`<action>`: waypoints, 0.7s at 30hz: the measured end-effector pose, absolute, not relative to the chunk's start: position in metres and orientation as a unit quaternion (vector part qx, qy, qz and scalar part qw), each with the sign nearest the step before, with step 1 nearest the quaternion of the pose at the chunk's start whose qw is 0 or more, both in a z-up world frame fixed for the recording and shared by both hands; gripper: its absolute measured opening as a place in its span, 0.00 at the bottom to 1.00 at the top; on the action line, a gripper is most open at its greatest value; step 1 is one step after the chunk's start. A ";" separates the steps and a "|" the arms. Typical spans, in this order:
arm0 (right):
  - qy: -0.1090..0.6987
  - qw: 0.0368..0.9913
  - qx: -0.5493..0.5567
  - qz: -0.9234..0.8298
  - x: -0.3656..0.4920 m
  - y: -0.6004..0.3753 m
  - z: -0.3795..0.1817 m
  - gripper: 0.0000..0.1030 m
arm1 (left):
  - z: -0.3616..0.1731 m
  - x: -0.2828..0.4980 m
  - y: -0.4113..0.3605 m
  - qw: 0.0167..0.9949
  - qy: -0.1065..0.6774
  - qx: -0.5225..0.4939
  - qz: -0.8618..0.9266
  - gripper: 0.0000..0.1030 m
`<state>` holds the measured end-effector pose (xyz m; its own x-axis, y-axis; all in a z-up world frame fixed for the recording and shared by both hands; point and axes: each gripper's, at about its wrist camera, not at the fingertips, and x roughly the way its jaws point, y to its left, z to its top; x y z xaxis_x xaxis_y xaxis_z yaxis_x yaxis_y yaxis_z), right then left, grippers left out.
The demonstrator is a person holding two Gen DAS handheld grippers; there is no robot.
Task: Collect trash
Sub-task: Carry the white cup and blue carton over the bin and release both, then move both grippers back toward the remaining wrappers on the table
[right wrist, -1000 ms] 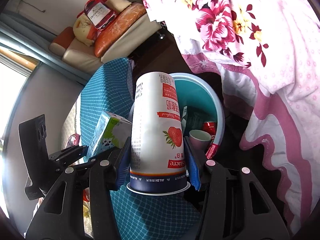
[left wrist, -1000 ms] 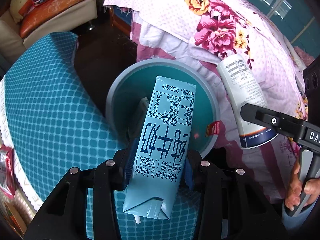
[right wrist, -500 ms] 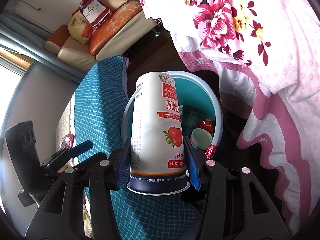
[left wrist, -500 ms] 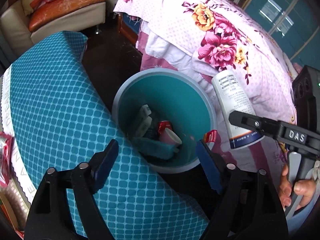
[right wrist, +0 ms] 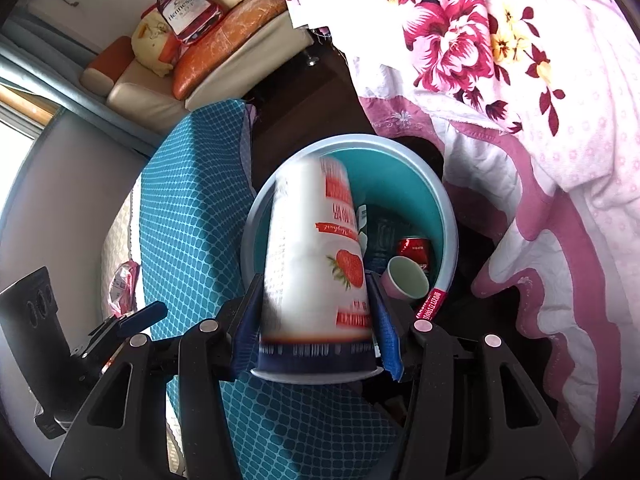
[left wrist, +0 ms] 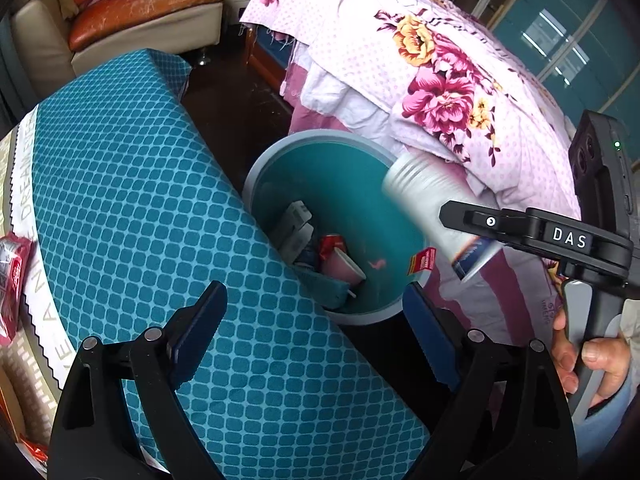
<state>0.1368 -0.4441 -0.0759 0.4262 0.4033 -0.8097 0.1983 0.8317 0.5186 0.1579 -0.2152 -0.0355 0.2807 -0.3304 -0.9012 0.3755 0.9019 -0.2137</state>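
A round teal bin (left wrist: 312, 136) stands on the dark floor between the table and the bed. Inside it lie the blue milk carton (left wrist: 324, 288), a pink cup (left wrist: 342, 266) and a red can (left wrist: 330, 244). My left gripper (left wrist: 314, 294) hangs above the bin's near rim, its jaws opening wide with nothing between them. My right gripper (right wrist: 314, 280) holds a white strawberry yogurt cup (right wrist: 316, 264) over the bin (right wrist: 448, 216). Its pads still touch the cup's sides as the jaws start opening, and the cup is blurred and tilted.
A table under a teal checked cloth (left wrist: 140, 200) lies left of the bin, with a red packet (left wrist: 12, 264) at its far left edge. A bed with a floral quilt (left wrist: 440, 80) is to the right. A sofa (left wrist: 140, 12) stands behind. A person's hand (left wrist: 592, 364) grips the right handle.
My left gripper opened and the milk carton dropped into the bin; the gripper then drew back a little. The yogurt cup moved over the bin and has tipped in the right jaws.
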 end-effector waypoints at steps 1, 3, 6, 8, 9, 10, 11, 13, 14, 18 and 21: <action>0.533 0.795 0.284 0.064 0.137 -0.444 -0.076 0.56 | -0.035 0.158 -0.213 0.800 0.558 0.018 -0.220 0.87; 0.533 0.796 0.282 0.060 0.138 -0.441 -0.075 0.64 | -0.034 0.157 -0.208 0.801 0.557 0.011 -0.218 0.87; 0.534 0.797 0.278 0.054 0.136 -0.437 -0.072 0.70 | -0.031 0.155 -0.201 0.803 0.555 0.005 -0.217 0.87; 0.534 0.800 0.271 0.052 0.134 -0.434 -0.069 0.73 | -0.029 0.153 -0.197 0.804 0.553 0.001 -0.216 0.87; 0.533 0.801 0.267 0.051 0.134 -0.431 -0.067 0.73 | -0.028 0.152 -0.195 0.805 0.553 -0.001 -0.216 0.87; 0.533 0.802 0.265 0.051 0.133 -0.430 -0.066 0.74 | -0.027 0.150 -0.193 0.805 0.552 -0.003 -0.217 0.87; 0.533 0.803 0.263 0.050 0.132 -0.429 -0.065 0.75 | -0.025 0.148 -0.190 0.806 0.551 -0.004 -0.216 0.87; 0.533 0.804 0.260 0.050 0.129 -0.424 -0.061 0.75 | -0.022 0.144 -0.187 0.807 0.549 -0.007 -0.216 0.87; 0.533 0.804 0.259 0.051 0.128 -0.422 -0.061 0.75 | -0.020 0.142 -0.184 0.808 0.548 -0.008 -0.216 0.87; 0.533 0.806 0.250 0.057 0.123 -0.413 -0.051 0.75 | -0.013 0.134 -0.174 0.812 0.542 -0.013 -0.215 0.87; 0.532 0.809 0.243 0.062 0.120 -0.405 -0.046 0.75 | -0.007 0.127 -0.163 0.817 0.537 -0.019 -0.211 0.87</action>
